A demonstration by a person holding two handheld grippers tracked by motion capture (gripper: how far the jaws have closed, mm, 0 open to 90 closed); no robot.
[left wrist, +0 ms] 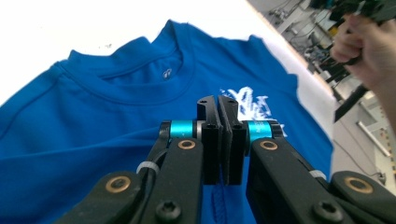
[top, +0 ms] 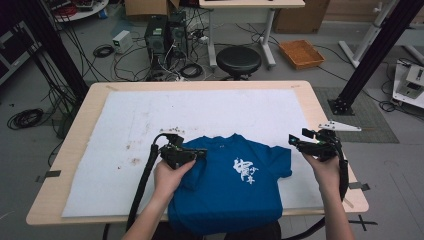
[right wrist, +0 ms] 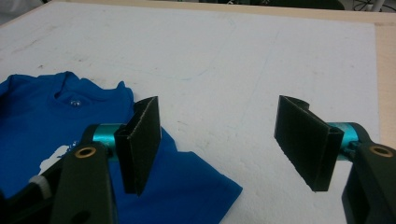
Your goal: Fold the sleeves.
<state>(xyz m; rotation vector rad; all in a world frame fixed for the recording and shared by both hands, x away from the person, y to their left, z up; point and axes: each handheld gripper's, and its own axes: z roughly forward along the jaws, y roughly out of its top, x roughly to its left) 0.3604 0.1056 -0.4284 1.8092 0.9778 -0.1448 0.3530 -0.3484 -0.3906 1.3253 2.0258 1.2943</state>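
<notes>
A blue T-shirt (top: 225,192) with a white print (top: 244,170) lies face up on the white mat (top: 200,107), its hem hanging over the near table edge. My left gripper (top: 203,152) is over the shirt's left shoulder, shut, with a strip of blue cloth with a stitched hem hanging under its pads. In the left gripper view the jaws (left wrist: 218,100) press together above the shirt (left wrist: 93,121), pointing towards the collar and print. My right gripper (top: 293,141) stands open just right of the shirt's right sleeve; in its own view the gripper (right wrist: 224,140) has bare mat between its pads and the sleeve (right wrist: 196,186) is below the left pad.
The mat covers most of the wooden table (top: 320,100) and has brown stains (top: 134,161) at the left. Behind the table stand a black stool (top: 238,60), computer cases (top: 162,35) with loose cables and an orange tray (top: 301,53). Black frame posts rise at both sides.
</notes>
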